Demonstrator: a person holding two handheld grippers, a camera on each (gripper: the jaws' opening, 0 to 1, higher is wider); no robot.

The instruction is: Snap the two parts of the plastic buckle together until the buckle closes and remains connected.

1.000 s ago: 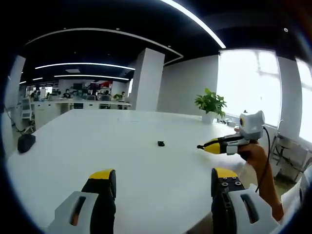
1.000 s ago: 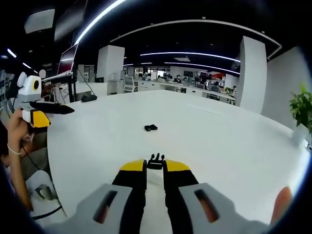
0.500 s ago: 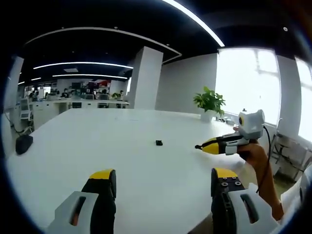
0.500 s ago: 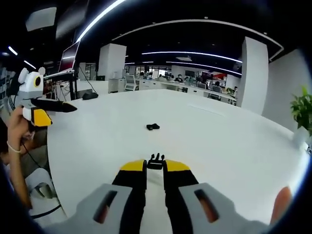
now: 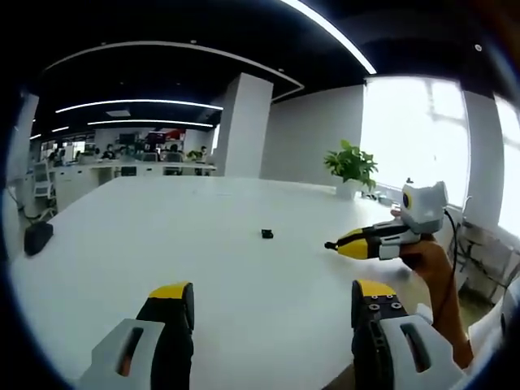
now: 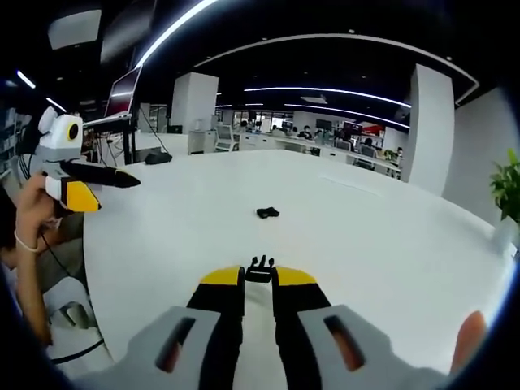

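Note:
A small black buckle part (image 5: 267,234) lies on the white table (image 5: 203,252), far out ahead of my left gripper (image 5: 272,313), which is open with nothing between its yellow-tipped jaws. In the right gripper view the same lying part (image 6: 267,213) sits mid-table. My right gripper (image 6: 259,276) is shut on the other black buckle part (image 6: 259,269), whose prongs stick out past the fingertips. In the left gripper view the right gripper (image 5: 357,244) comes in from the right, held in a hand above the table edge. In the right gripper view the left gripper (image 6: 89,183) shows at the left.
A potted plant (image 5: 351,169) stands at the table's far right corner. A dark object (image 5: 37,236) rests at the left edge of the table. A monitor (image 6: 126,93) and desks stand beyond the table. A person's hand (image 6: 32,215) holds the left gripper.
Both cameras have shifted slightly; in the right gripper view the lying buckle part has drifted to the right and the left gripper sits a little nearer. Grips are unchanged.

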